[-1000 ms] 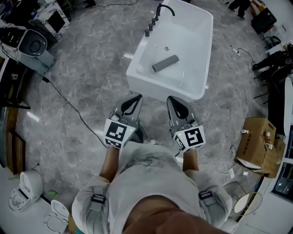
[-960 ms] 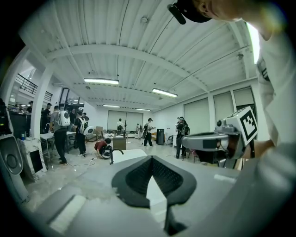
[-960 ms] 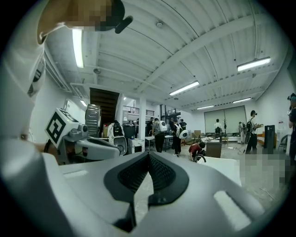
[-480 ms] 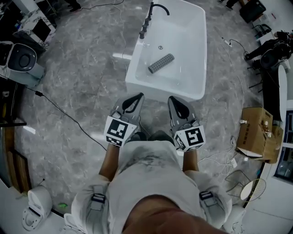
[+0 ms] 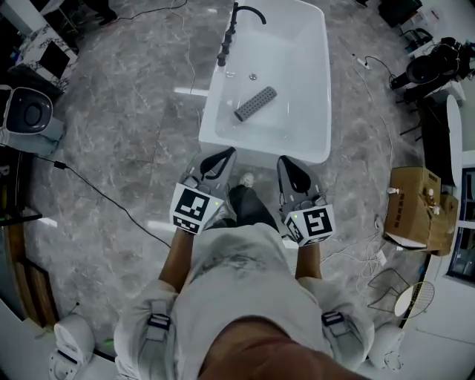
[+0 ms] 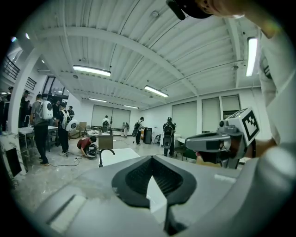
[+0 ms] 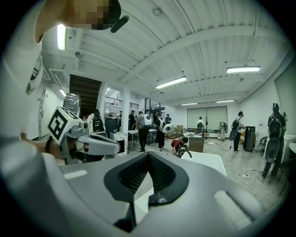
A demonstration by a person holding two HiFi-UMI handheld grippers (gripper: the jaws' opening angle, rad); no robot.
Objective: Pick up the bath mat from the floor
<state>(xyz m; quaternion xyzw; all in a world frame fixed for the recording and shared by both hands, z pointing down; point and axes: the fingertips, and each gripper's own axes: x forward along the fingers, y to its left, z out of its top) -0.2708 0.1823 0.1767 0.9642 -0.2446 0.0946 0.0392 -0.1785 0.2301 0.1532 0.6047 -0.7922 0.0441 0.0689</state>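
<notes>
where grey bar (image 5: 255, 103) lies, white tub (image 5: 323, 67)

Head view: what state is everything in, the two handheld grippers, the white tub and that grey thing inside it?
Left gripper, shut, empty.
Right gripper, shut, empty.
Bathtub, standing on the floor, no water visible.
Grey ridged piece, lying flat on the tub's bottom.

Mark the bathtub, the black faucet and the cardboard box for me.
bathtub (image 5: 260, 151): head view, on its near end wall.
black faucet (image 5: 250, 9): head view, on the curved spout.
cardboard box (image 5: 415, 208): head view, on its top face.
</notes>
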